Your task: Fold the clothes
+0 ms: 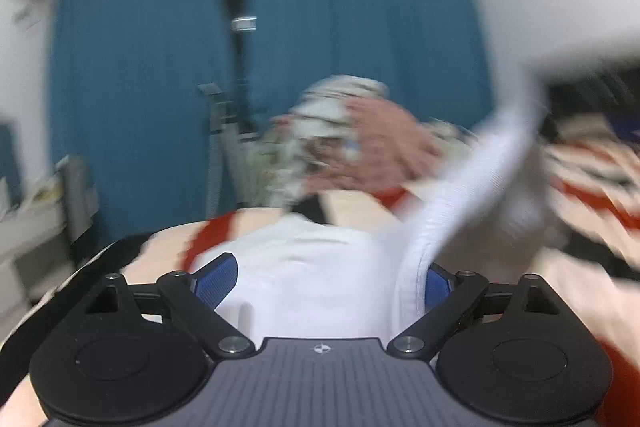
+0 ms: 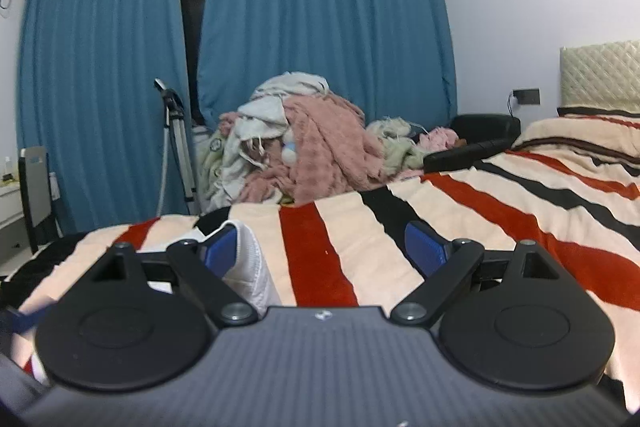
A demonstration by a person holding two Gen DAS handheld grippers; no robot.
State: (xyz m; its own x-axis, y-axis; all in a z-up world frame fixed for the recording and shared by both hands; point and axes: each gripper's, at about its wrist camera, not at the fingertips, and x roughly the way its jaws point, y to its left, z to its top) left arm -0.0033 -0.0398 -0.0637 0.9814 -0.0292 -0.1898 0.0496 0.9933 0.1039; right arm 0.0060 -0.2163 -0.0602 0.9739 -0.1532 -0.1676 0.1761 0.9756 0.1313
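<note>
Blue curtains (image 2: 320, 27) are hanging across the far wall, parted by a dark gap left of centre. Below them, a bed (image 2: 480, 211) with a red, black and cream striped blanket is filling the lower half of both views, its padded headboard (image 2: 600, 75) standing at the far right. A heap of clothes (image 2: 304, 147), pink, grey and pale green, is lying piled at the far edge of the bed, with a tripod (image 2: 176, 147) standing just beside it on the left.

A white garment (image 1: 320, 275) is lying on the blanket directly in front of the left hand-held gripper (image 1: 328, 283). From that bunched mass a long strip of the cloth is rising up and to the right, so its long axis is running on a slant from low centre to upper right; the left view is badly smeared, so the upper end is probably lifted clear of the bed, though I cannot say for sure. The left hand-held gripper is standing spread wide, its blue pads (image 1: 218, 279) apart with white cloth lying between and around them; the right pad is partly hidden behind a fold.

In the right view, a fold of the same white garment (image 2: 250, 267) is resting against the left blue pad (image 2: 220, 251) of the right hand-held gripper (image 2: 324, 251). That gripper is also spread, with striped blanket showing between its fingers.
</note>
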